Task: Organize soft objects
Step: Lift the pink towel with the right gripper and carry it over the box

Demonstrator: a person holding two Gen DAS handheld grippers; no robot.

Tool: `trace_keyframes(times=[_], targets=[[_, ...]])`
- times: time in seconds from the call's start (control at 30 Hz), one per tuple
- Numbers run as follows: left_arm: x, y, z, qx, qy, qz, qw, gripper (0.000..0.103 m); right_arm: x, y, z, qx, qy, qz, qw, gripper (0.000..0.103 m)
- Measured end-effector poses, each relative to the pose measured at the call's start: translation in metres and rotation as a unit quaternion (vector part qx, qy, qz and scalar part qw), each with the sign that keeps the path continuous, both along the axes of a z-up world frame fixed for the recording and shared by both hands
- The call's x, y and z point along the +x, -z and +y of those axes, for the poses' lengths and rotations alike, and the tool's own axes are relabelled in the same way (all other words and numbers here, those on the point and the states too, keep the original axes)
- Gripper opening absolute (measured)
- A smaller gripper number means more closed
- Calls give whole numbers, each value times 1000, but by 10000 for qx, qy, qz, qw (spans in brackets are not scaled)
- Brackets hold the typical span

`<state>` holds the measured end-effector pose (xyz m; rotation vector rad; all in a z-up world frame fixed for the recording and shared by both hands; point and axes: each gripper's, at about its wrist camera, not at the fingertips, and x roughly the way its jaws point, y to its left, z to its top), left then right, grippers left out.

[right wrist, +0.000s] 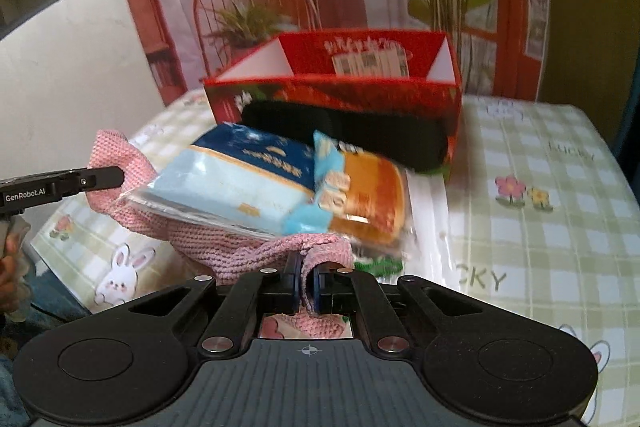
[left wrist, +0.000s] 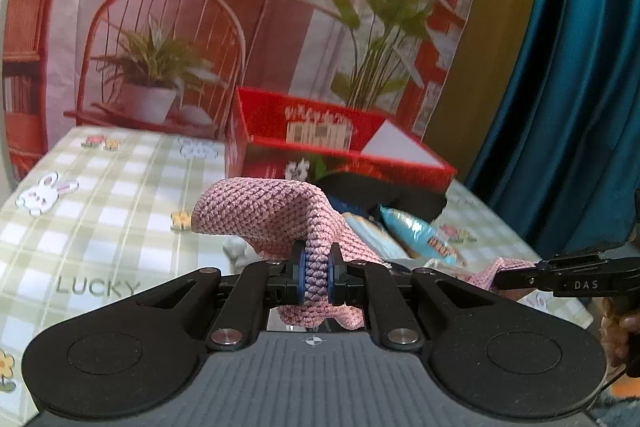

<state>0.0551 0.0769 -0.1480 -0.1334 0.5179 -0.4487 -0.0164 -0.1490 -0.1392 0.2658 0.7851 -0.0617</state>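
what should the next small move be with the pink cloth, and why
Probably carry the pink knitted cloth level toward the red box: both hand-held grippers, left and right, pinch its edges, and the packets lying on it could slide off.

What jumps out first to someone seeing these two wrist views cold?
The pink knitted cloth, pinched at one edge by the left gripper and at another by the right gripper, so it sags between them like a sling. In it lie soft packets, a blue tissue pack beside an orange-and-blue snack bag. Behind them an open red box stands on the checked tablecloth.
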Motion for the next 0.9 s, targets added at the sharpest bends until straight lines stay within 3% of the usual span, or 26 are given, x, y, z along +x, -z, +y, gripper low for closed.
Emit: trace_keyframes(times=[0.47,0.9], targets=[[11,-38,3,-150,-156,-414,9989,11,23,-31,-21,62,53,-459,9989,6],[38,-49,-10,-75,-159,-472,9987,11,53,-46,-37,-194,153,-711,9972,5]])
